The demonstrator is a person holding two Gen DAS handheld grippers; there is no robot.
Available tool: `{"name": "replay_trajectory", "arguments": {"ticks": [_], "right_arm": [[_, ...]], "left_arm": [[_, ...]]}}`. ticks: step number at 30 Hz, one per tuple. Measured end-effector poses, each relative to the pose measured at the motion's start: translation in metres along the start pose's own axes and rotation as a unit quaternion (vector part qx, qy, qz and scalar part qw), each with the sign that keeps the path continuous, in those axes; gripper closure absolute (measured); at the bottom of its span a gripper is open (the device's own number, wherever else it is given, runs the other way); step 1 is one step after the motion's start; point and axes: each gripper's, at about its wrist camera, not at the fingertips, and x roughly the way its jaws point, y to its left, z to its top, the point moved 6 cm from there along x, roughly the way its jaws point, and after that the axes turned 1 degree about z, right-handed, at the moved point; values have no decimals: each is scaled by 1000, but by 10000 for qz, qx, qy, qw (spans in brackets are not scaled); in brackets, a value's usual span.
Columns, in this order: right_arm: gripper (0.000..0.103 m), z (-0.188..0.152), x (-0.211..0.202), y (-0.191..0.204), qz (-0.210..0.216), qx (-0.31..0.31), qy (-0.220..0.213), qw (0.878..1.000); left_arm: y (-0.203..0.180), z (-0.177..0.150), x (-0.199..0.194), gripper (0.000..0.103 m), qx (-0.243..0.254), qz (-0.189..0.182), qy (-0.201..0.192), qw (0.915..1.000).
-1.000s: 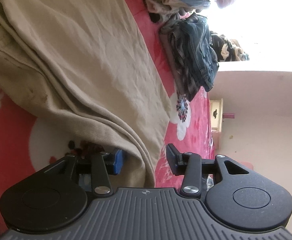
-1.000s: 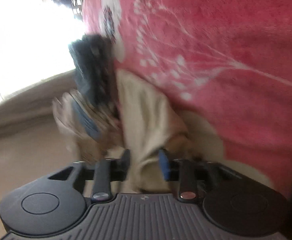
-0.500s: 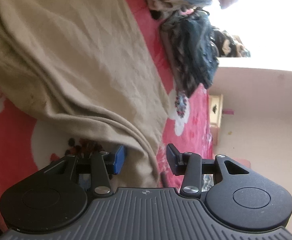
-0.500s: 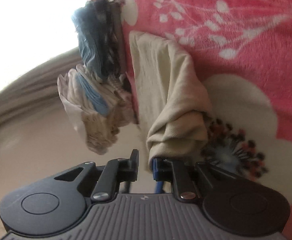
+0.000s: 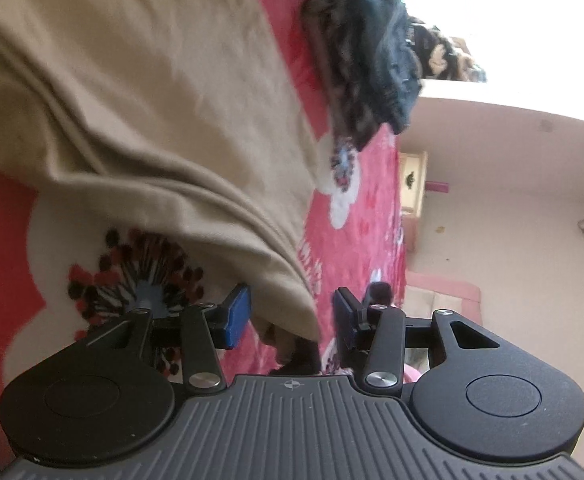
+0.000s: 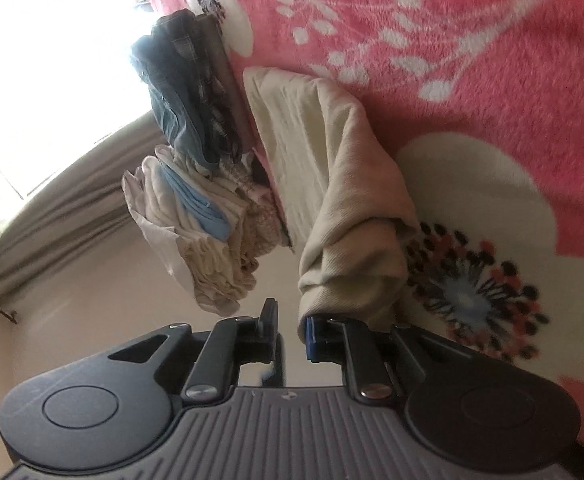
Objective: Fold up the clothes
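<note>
A beige garment (image 5: pixel 152 100) lies spread on a pink flowered blanket (image 5: pixel 356 240). Its folded lower edge hangs between the blue pads of my left gripper (image 5: pixel 288 316), which stands open and is not clamped on the cloth. In the right wrist view the same beige garment (image 6: pixel 332 168) is bunched into a roll on the blanket (image 6: pixel 492 40). Its near end rests against the outer finger of my right gripper (image 6: pixel 292 328). That gripper's jaws are narrowly apart, and only the wall shows in the gap.
A folded dark plaid and denim pile (image 5: pixel 372 60) (image 6: pixel 188 92) sits just past the garment. A stack of pale folded clothes (image 6: pixel 196 216) lies beside it near the bed's edge. Beyond are a bright window, a curtain (image 6: pixel 52 232) and a small cabinet (image 5: pixel 412 180).
The right gripper's jaws narrowed around the garment's end and pulled back, leaving it bunched. The left gripper drew back along the hem, still open, uncovering the flower print.
</note>
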Motion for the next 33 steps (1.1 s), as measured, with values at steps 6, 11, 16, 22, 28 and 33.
{"name": "replay_trajectory", "arguments": {"ticks": [6, 11, 16, 22, 28, 33], "right_arm": [[85, -2, -16, -2, -1243, -1133, -224, 9855], [71, -15, -32, -3, -1065, -673, -261, 9917], [53, -19, -16, 0, -819, -217, -146, 9963], [49, -3, 7, -27, -819, 629, -187, 9945], [48, 6, 16, -39, -853, 1002, -282, 9909], [42, 1, 19, -41, -1004, 1151, -205, 9880]], "left_arm": [[1, 5, 8, 58, -237, -156, -290, 9992], [8, 3, 15, 58, 163, 203, -278, 9993], [21, -3, 15, 58, 229, 451, -303, 9983], [34, 2, 7, 58, 86, 495, -433, 9978], [35, 5, -2, 58, 51, 515, -499, 9974], [29, 5, -16, 56, 64, 444, -448, 9980]]}}
